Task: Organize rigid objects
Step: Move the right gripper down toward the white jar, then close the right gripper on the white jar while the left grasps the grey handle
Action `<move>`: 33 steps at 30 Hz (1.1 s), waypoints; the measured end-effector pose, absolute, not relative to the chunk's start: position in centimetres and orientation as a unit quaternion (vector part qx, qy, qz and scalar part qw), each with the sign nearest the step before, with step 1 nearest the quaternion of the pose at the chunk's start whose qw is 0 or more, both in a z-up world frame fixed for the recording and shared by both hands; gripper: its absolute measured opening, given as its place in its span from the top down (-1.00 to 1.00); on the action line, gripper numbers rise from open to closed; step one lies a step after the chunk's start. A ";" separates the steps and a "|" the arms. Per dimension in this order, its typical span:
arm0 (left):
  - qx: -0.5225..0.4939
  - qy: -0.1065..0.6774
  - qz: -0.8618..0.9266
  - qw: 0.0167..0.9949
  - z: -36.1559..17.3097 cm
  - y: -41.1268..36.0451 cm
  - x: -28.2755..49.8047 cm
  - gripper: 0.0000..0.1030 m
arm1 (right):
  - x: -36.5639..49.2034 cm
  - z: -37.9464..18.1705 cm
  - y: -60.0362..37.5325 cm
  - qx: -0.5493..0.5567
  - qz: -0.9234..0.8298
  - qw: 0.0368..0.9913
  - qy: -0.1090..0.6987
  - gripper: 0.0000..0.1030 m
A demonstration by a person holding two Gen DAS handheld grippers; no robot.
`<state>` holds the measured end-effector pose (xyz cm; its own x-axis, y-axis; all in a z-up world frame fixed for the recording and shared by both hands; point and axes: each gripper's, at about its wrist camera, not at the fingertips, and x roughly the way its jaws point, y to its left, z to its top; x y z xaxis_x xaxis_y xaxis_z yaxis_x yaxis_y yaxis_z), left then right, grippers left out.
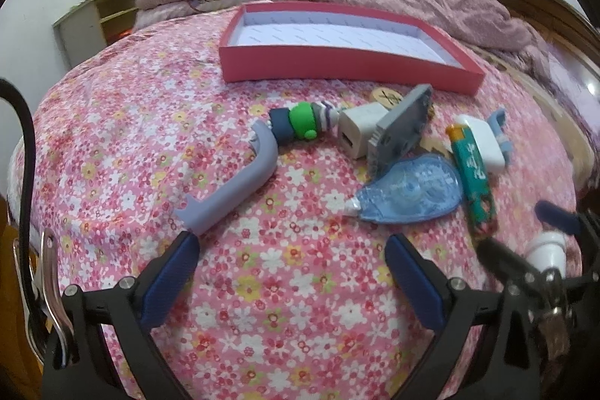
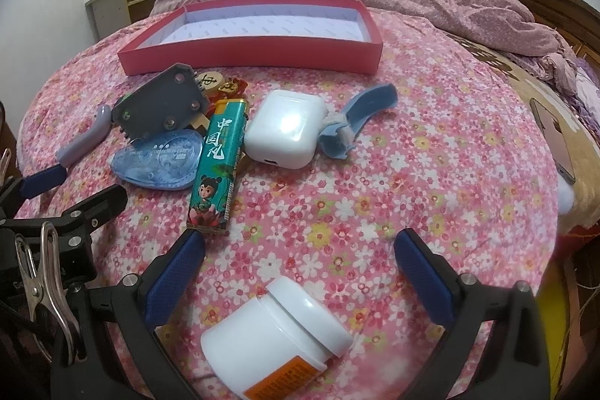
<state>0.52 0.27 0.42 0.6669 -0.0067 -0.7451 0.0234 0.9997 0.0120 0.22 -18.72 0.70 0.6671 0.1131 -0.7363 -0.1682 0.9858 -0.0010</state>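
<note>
Nothing picked yet, box (image 2: 247, 57) empty: both grippers, left (image 1: 292, 250) & right (image 2: 300, 246), spread wide; right should close on bottle (image 2: 277, 332) next.

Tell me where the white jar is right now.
In the right wrist view, the white jar lies on its side on the floral bedspread, between the open right gripper fingers.
</note>
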 end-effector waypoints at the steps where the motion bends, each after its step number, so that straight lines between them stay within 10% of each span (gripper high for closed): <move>1: 0.013 0.413 -0.013 0.911 0.5 0.5 0.6 -0.95 | 0.3 0.8 -18.7 -0.036 0.079 0.910 0.406 -0.96; 33: -0.031 0.389 -0.009 0.921 2.2 5.1 -2.1 -0.90 | -4.1 1.4 -20.4 -0.057 0.147 0.900 0.406 -0.75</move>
